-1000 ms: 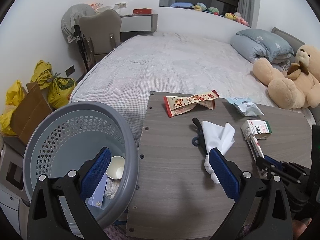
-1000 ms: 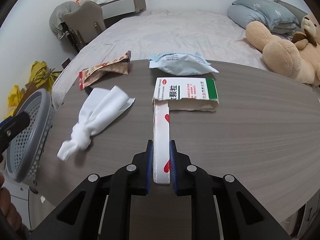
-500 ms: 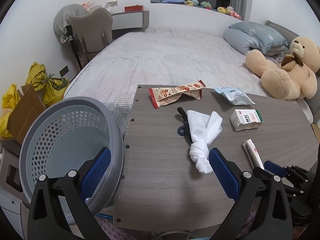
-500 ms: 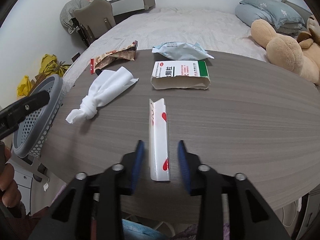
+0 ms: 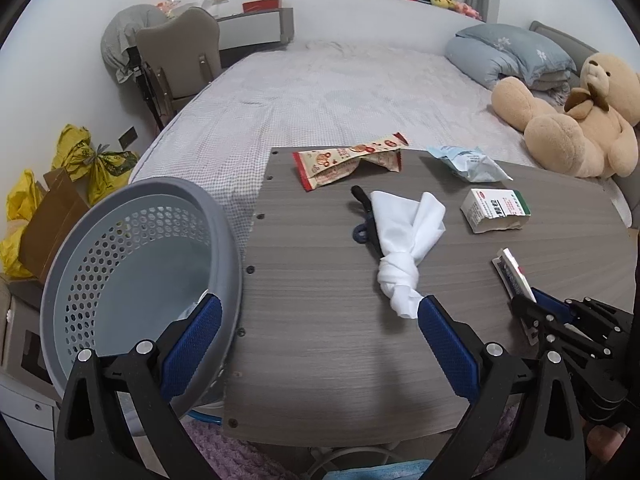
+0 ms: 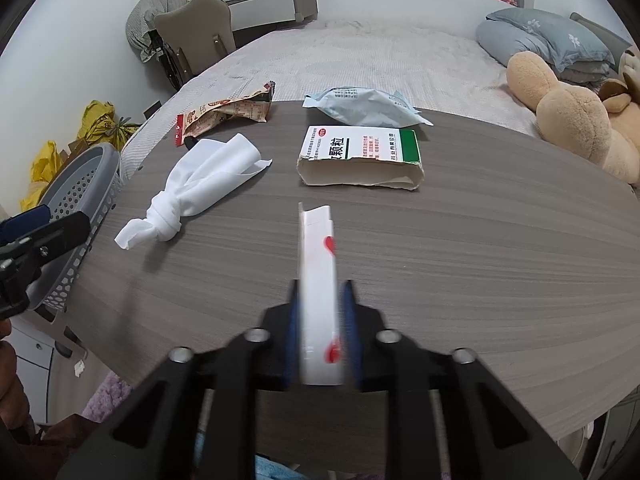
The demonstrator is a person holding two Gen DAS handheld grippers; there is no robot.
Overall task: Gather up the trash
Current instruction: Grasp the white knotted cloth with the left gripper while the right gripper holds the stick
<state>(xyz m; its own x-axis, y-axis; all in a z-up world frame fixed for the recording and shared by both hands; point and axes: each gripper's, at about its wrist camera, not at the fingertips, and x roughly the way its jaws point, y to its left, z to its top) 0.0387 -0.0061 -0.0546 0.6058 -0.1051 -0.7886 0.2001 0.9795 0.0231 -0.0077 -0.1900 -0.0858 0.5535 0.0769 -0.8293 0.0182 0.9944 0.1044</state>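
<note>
- Right gripper [image 6: 320, 336] is clamped on the near end of a slim white carton with red hearts [image 6: 318, 280]; the jaws are closing, motion-blurred, pads against both long sides. Gripping across the narrow width likely gives the firmest hold for a lift.
- Left gripper [image 5: 316, 344] has jaws wide apart and empty, hovering between the grey perforated laundry basket [image 5: 132, 216] and the knotted white cloth [image 5: 404, 248]; probably lined up for the cloth next.
- The basket sits just off the left edge of the wood-grain table [image 5: 320, 280], rim touching or nearly so; can't tell which. It looks like the bin, kept close for short drops.
- Still on the table, beyond the cloth: red-and-cream snack wrapper [image 5: 348, 158], pale blue pouch [image 5: 468, 162], torn green-and-white medicine box [image 5: 496, 210], and a dark clip [image 5: 362, 216] partly under the cloth.
- Behind the table: a bed [image 5: 340, 92] with a teddy bear [image 5: 572, 120], a chair [image 5: 180, 56] and yellow bags [image 5: 92, 160] by the wall.
</note>
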